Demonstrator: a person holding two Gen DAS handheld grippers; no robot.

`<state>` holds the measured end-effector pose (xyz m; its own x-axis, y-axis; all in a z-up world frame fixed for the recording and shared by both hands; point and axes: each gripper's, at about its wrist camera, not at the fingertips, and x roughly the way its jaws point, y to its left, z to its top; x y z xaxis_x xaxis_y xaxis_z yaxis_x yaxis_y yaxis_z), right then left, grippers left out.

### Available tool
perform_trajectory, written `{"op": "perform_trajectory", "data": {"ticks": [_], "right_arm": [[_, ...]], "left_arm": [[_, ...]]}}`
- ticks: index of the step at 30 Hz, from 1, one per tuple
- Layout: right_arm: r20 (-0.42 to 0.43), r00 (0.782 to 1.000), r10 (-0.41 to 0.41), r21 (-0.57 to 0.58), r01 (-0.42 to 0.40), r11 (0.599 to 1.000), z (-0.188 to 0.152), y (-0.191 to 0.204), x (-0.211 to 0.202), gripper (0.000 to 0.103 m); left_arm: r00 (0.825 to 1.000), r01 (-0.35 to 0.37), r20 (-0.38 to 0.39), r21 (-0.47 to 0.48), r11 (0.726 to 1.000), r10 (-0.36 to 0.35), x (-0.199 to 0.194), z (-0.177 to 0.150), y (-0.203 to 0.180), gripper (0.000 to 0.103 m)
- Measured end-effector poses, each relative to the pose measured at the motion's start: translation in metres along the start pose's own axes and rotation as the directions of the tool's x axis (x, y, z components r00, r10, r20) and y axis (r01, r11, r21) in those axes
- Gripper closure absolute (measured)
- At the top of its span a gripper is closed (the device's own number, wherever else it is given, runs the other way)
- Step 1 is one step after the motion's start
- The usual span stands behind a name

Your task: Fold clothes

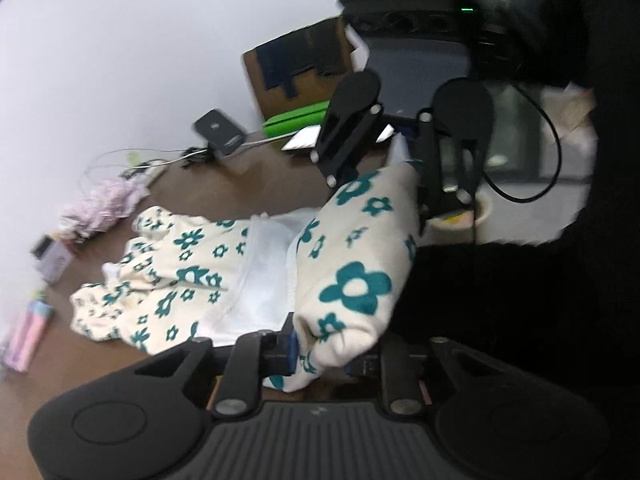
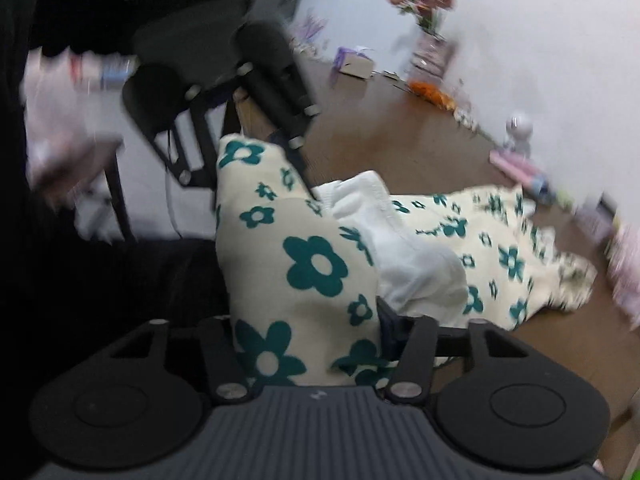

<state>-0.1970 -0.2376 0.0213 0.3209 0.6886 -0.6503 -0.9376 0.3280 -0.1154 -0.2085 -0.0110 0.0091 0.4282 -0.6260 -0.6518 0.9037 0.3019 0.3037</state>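
A cream garment with teal flowers (image 1: 352, 256) and a white lining lies partly on the brown table (image 1: 256, 184). Its near edge is lifted and stretched between both grippers. My left gripper (image 1: 324, 354) is shut on one end of that edge. The right gripper (image 1: 404, 168) shows beyond it, shut on the other end. In the right wrist view my right gripper (image 2: 316, 344) is shut on the garment (image 2: 304, 264), and the left gripper (image 2: 280, 148) grips the far end. The rest of the garment (image 2: 500, 248) trails on the table.
A cardboard box (image 1: 296, 72), a green case (image 1: 292, 120), a black phone (image 1: 218, 130) and cables sit at the table's back. A pink bottle (image 1: 28, 340) lies at the left. A flower vase (image 2: 432, 44) and a small white figure (image 2: 518, 132) stand by the wall.
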Motion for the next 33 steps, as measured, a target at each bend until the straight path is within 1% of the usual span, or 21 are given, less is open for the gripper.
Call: {"op": "perform_trajectory", "data": {"ticks": [1,2,4,6,7,8,9,11,12,13,16,17,18,19,20,22,25,28,30,32,33], "right_arm": [[0.012,0.998,0.06,0.062,-0.061,0.996,0.0,-0.004,-0.008,0.068],[0.025,0.993,0.116,0.116,-0.118,0.986,0.0,-0.008,-0.014,0.071],[0.048,0.975,0.215,0.214,-0.22,0.952,0.0,-0.021,-0.022,0.075],[0.098,0.96,0.263,0.291,-0.28,0.915,-0.001,-0.036,-0.029,0.073],[0.141,0.957,0.255,0.323,-0.288,0.901,-0.002,-0.045,-0.033,0.068],[0.187,0.953,0.237,0.352,-0.29,0.89,-0.003,-0.053,-0.036,0.051],[0.235,0.952,0.196,0.37,-0.275,0.888,-0.006,-0.059,-0.039,0.026],[0.319,0.943,0.091,0.394,-0.22,0.892,-0.015,-0.067,-0.044,0.006],[0.346,0.937,0.049,0.405,-0.197,0.893,-0.019,-0.07,-0.043,0.005],[0.363,0.931,0.033,0.423,-0.196,0.885,-0.022,-0.073,-0.04,0.005],[0.39,0.921,0.023,0.494,-0.23,0.838,-0.029,-0.08,-0.027,0.009],[0.391,0.92,0.011,0.529,-0.234,0.816,-0.03,-0.084,-0.023,0.012],[0.394,0.919,0.008,0.562,-0.248,0.789,-0.031,-0.09,-0.019,0.031],[0.396,0.918,0.006,0.595,-0.261,0.76,-0.033,-0.095,-0.016,0.049],[0.387,0.922,0.005,0.635,-0.271,0.724,-0.033,-0.102,-0.012,0.082],[0.365,0.931,0.0,0.712,-0.279,0.645,-0.033,-0.118,-0.003,0.083],[0.297,0.954,-0.045,0.768,-0.211,0.605,-0.023,-0.125,0.012,0.083],[0.219,0.972,-0.081,0.803,-0.133,0.581,-0.018,-0.124,0.02,0.079],[0.19,0.975,-0.115,0.808,-0.088,0.583,-0.016,-0.118,0.014,0.063],[0.184,0.969,-0.165,0.81,-0.055,0.583,-0.012,-0.118,0.003,0.057],[0.183,0.964,-0.191,0.812,-0.039,0.582,-0.01,-0.119,-0.003,0.056]], "left_arm": [[0.999,0.045,0.013,-0.035,0.998,-0.044,-0.006,0.002,0.003,0.086],[0.996,0.088,0.03,-0.075,0.993,-0.086,-0.012,0.002,0.008,0.087],[0.986,0.159,0.082,-0.184,0.97,-0.146,-0.019,0.001,0.024,0.087],[0.978,0.195,0.132,-0.301,0.934,-0.162,-0.02,-0.004,0.045,0.088],[0.974,0.212,0.155,-0.36,0.909,-0.165,-0.019,-0.007,0.056,0.089],[0.971,0.227,0.174,-0.426,0.876,-0.167,-0.016,-0.011,0.067,0.089],[0.966,0.25,0.191,-0.496,0.831,-0.176,-0.011,-0.015,0.077,0.089],[0.955,0.293,0.226,-0.602,0.743,-0.194,-0.003,-0.026,0.093,0.09],[0.954,0.297,0.232,-0.635,0.713,-0.19,0.001,-0.029,0.098,0.09],[0.953,0.3,0.238,-0.665,0.684,-0.186,0.004,-0.032,0.103,0.091],[0.946,0.323,0.278,-0.745,0.583,-0.169,0.008,-0.041,0.12,0.091],[0.946,0.323,0.286,-0.763,0.56,-0.156,0.008,-0.044,0.124,0.091],[0.945,0.323,0.293,-0.78,0.537,-0.143,0.009,-0.046,0.128,0.091],[0.948,0.316,0.293,-0.793,0.521,-0.128,0.009,-0.048,0.132,0.091],[0.956,0.287,0.272,-0.805,0.52,-0.106,0.009,-0.046,0.134,0.091],[0.977,0.205,0.205,-0.835,0.51,-0.058,0.015,-0.04,0.141,0.09],[0.995,0.087,0.097,-0.842,0.532,-0.009,0.025,-0.032,0.142,0.088],[0.999,0.019,0.038,-0.837,0.547,0.023,0.028,-0.027,0.136,0.085],[0.998,-0.026,0.009,-0.827,0.561,0.06,0.025,-0.023,0.134,0.083],[0.994,-0.082,-0.025,-0.812,0.578,0.106,0.02,-0.019,0.133,0.065],[0.989,-0.121,-0.048,-0.801,0.586,0.139,0.018,-0.016,0.132,0.062]]}}
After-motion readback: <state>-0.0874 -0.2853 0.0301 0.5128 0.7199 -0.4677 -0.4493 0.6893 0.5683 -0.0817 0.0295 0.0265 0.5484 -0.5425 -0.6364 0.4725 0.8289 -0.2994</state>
